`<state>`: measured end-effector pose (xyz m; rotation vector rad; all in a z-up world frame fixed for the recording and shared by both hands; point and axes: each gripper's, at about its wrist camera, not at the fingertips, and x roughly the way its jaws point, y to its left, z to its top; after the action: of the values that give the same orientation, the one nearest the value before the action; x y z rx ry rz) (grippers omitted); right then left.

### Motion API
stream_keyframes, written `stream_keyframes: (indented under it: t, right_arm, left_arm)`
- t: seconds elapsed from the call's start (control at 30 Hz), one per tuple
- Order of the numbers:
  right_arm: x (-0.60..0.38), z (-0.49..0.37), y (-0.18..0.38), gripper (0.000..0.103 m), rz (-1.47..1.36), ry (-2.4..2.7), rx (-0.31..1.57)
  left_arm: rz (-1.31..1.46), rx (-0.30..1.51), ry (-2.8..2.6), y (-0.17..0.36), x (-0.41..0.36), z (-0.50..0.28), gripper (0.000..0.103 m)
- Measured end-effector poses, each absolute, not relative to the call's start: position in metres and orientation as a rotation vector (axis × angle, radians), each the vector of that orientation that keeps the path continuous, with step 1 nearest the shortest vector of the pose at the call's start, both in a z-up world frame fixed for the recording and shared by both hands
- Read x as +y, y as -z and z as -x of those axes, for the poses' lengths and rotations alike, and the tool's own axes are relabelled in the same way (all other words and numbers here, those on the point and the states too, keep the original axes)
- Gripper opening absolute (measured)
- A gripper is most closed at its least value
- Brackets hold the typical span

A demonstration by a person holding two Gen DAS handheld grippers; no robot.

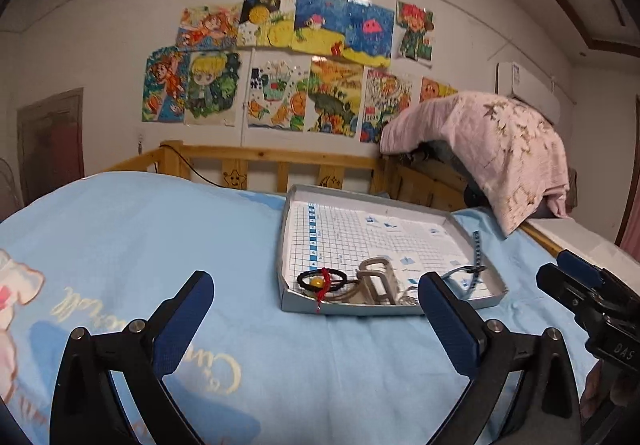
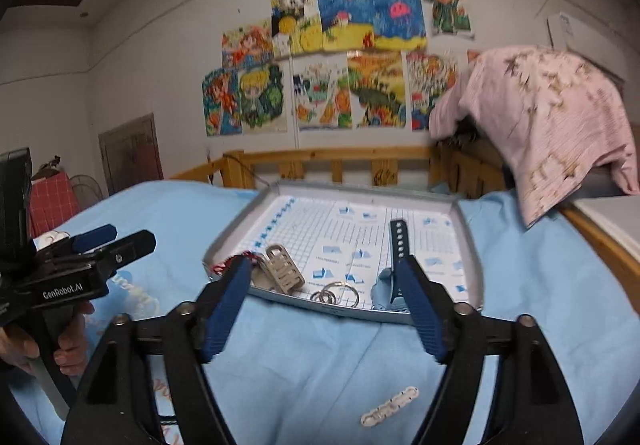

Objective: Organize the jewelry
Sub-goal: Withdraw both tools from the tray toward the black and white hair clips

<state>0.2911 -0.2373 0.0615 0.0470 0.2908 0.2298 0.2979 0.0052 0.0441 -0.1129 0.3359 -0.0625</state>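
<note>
Left wrist view shows the left gripper (image 1: 316, 295) with jaws apart, near a tray (image 1: 289, 229) holding a black bracelet (image 1: 322, 279). Right wrist view shows the right gripper (image 2: 326, 279) also spread; a white chain (image 2: 390, 405) lies on the sheet (image 2: 320, 365), light, limp, probably best pinched mid-length.

Grey tray (image 1: 285, 245) of jewelry on blue bedsheet (image 1: 160, 237), beyond wide-open jaws.

Left gripper (image 1: 316, 291) with jaws spread wide, holding nothing, right gripper (image 2: 324, 273) also spread wide and empty, both pointing forward, side by side
</note>
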Motion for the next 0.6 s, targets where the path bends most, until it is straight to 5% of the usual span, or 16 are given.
stream_keyframes:
  t: [0.27, 0.6]
  right_arm:
    - [-0.246, -0.216, -0.064, 0.102, -0.089, -0.206, 0.220]
    - [-0.262, -0.153, -0.041, 0.102, -0.073, -0.155, 0.271]
  left_arm:
    - [0.135, 0.284, 0.074, -0.050, 0.005, -0.224, 0.103]
    - [0.118, 0.313, 0.054, -0.030, 0.009, -0.156, 0.103]
